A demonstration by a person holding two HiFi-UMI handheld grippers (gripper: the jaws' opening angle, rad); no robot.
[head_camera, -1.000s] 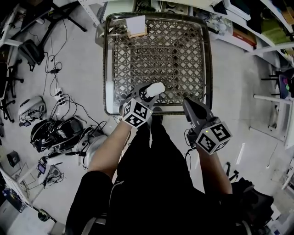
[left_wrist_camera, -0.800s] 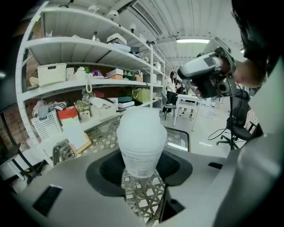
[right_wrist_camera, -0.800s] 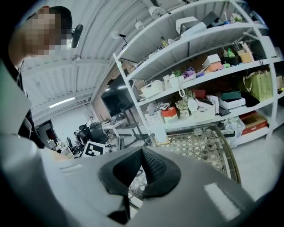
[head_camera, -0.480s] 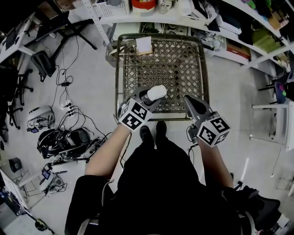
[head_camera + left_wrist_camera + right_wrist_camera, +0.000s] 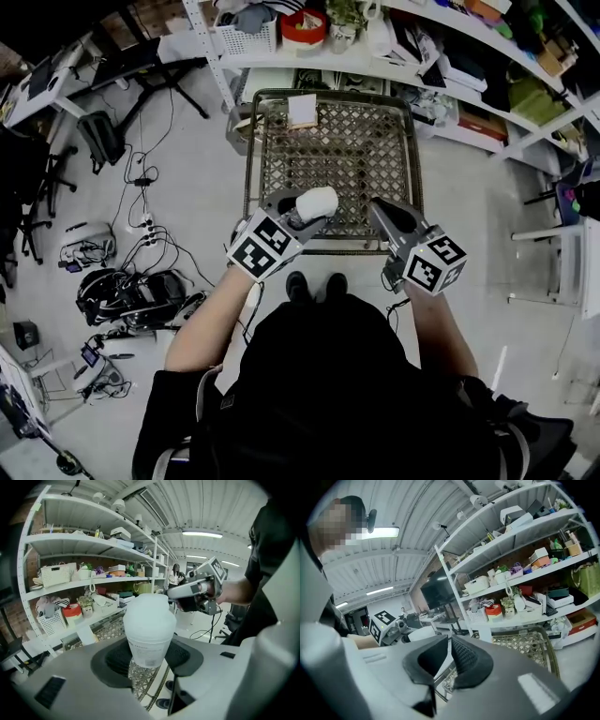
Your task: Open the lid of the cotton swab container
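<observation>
Left hand-held gripper (image 5: 300, 210) grips the cloudy white plastic cotton swab container (image 5: 149, 629) w/ wide jaws, lid on, above the near edge of the brown lattice desk (image 5: 349, 148). Right hand-held gripper (image 5: 382, 210), nearby, just opened a crack & holds nothing.

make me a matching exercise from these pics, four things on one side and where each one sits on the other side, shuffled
Things
1. cotton swab container
2. paper card
3. red bowl
4. shoes

Places
A. on the white shelf
B. on the floor at the lattice table's near edge
C. between the left gripper's jaws
D. on the lattice table, near its far edge

Pairs: 1-C, 2-D, 3-A, 4-B
</observation>
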